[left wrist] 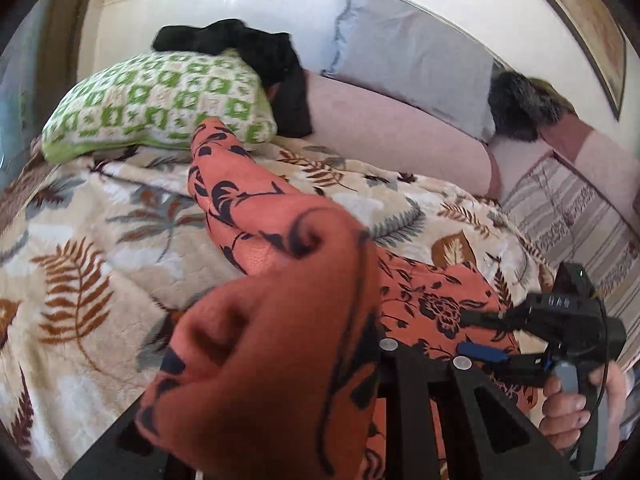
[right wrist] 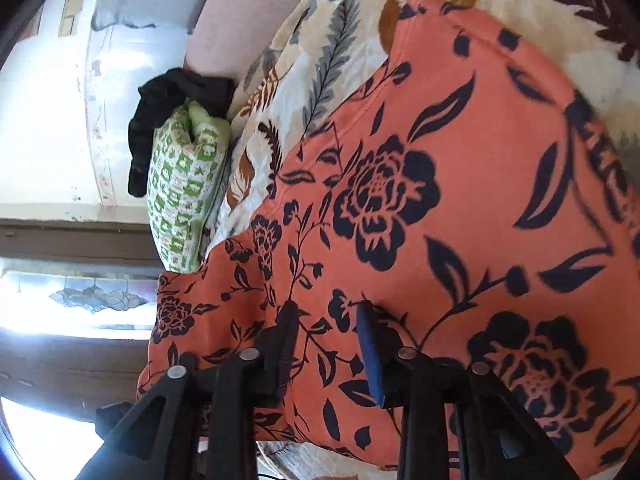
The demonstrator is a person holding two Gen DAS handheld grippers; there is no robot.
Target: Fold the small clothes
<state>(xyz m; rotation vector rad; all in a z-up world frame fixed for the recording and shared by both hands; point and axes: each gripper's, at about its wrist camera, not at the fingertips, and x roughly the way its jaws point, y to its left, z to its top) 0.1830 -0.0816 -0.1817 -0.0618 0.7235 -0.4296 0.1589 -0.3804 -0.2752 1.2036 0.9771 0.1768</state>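
An orange garment with a dark floral print (right wrist: 460, 200) lies spread on the leaf-patterned bedspread (left wrist: 80, 264). A raised bunch of the garment (left wrist: 280, 320) drapes over my left gripper (left wrist: 320, 328) and hides its fingertips. Only the gripper's black linkage shows, and the cloth hangs from it as if pinched. My right gripper (right wrist: 326, 312) hovers just over the flat part of the garment. Its black finger (right wrist: 286, 344) and blue pad (right wrist: 370, 356) stand apart with nothing pinched between them. In the left wrist view the right gripper (left wrist: 463, 332) shows at the right, held by a hand.
A green-and-white pillow (left wrist: 152, 108) lies at the head of the bed with a black garment (left wrist: 248, 56) on it. Beside them are a grey pillow (left wrist: 408, 48) and a dark furry item (left wrist: 516, 108). A striped cloth (left wrist: 568, 216) lies at the bed's right edge.
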